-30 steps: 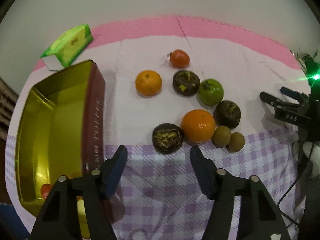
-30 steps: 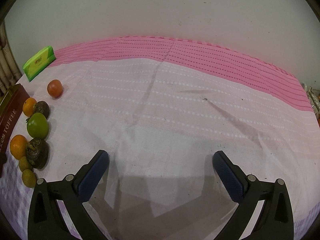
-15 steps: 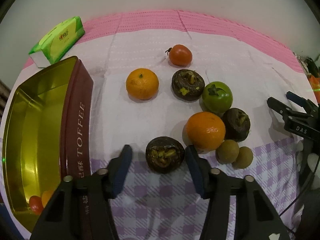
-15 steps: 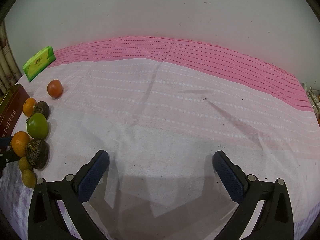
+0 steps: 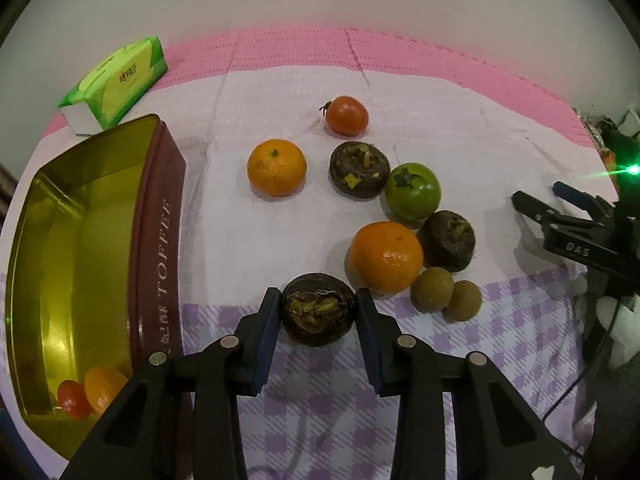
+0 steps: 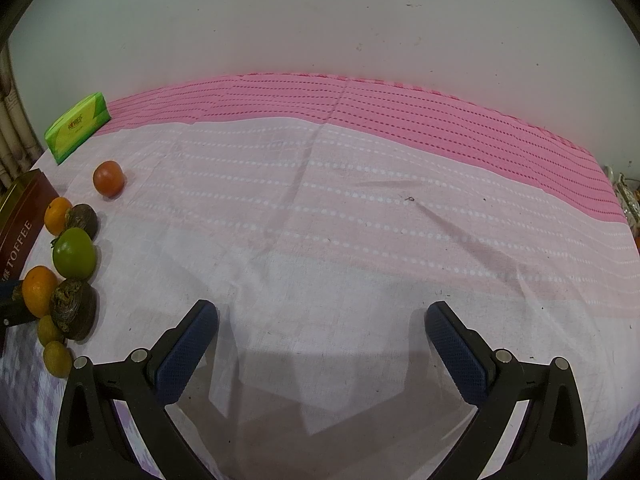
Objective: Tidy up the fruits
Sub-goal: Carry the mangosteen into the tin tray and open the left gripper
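Observation:
My left gripper (image 5: 318,312) has its two fingers against both sides of a dark brown round fruit (image 5: 318,310) that rests on the cloth. Beyond it lie two oranges (image 5: 386,256) (image 5: 277,167), two more dark fruits (image 5: 359,164) (image 5: 450,240), a green fruit (image 5: 413,190), a red tomato (image 5: 346,115) and two small brown fruits (image 5: 433,289). An open gold toffee tin (image 5: 156,240) at the left holds a small red and an orange fruit (image 5: 86,394). My right gripper (image 6: 322,336) is open and empty over bare cloth; it also shows in the left wrist view (image 5: 560,208).
A green tissue pack (image 5: 116,80) lies at the back left by the wall. The fruit cluster sits at the left edge of the right wrist view (image 6: 74,258). Cables hang at the table's right edge (image 5: 600,344).
My left gripper moved forward and down around the near dark fruit and narrowed until its fingers meet the fruit. The right gripper has not moved.

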Demonstrator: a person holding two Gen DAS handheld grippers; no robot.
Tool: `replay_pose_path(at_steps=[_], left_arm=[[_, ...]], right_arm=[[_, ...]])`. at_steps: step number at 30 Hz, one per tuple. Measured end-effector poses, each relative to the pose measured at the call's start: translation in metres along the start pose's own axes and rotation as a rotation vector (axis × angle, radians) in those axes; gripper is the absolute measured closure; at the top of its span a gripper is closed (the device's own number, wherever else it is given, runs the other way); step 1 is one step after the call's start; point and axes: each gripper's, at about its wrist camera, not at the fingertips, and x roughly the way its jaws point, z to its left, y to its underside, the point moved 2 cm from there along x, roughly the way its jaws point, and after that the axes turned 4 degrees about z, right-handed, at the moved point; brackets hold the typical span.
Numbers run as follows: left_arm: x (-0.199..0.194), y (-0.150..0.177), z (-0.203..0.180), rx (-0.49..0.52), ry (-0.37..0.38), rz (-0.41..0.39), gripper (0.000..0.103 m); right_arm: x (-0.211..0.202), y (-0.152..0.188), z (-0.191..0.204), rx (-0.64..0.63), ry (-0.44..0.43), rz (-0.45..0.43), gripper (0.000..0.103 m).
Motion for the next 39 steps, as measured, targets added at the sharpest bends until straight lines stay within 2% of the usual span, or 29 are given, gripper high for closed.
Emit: replay_pose_path(at_steps=[8,16,22,26,30,33,39], left_arm=[[-0.038,-0.004,0.012,-0.028,0.013,-0.073,0.069],[-0.067,-0.006,0.072,-0.124,-0.083,-0.134,0.069],[-0.063,0.002,0.135,-0.234,-0.164,-0.098,0.069],[-0.048,0.013,0.166,-0.319,-0.155,-0.043,0.069],[-0.034,0.020,0.178,-0.353,-0.172,-0.008,0.069],[-0.026,0.023,0.183,-0.373,-0.155,0.024,0.069],[-0.016,0.025,0.182,-0.373,-0.161,0.063,0.069]], right_arm=[[0.000,0.000,0.000,0.000,0.000,0.000,0.000],[0.000,0.000,0.000,0.000,0.000,0.000,0.000],[0.000,0.000,0.000,0.000,-0.001,0.000,0.000],[0.001,0.000,0.000,0.000,-0.001,0.000,0.000],[0.001,0.000,0.000,-0.001,-0.001,0.000,0.000],[0.001,0.000,0.000,-0.001,-0.001,0.000,0.000],[0.001,0.000,0.000,-0.001,-0.001,0.000,0.000]])
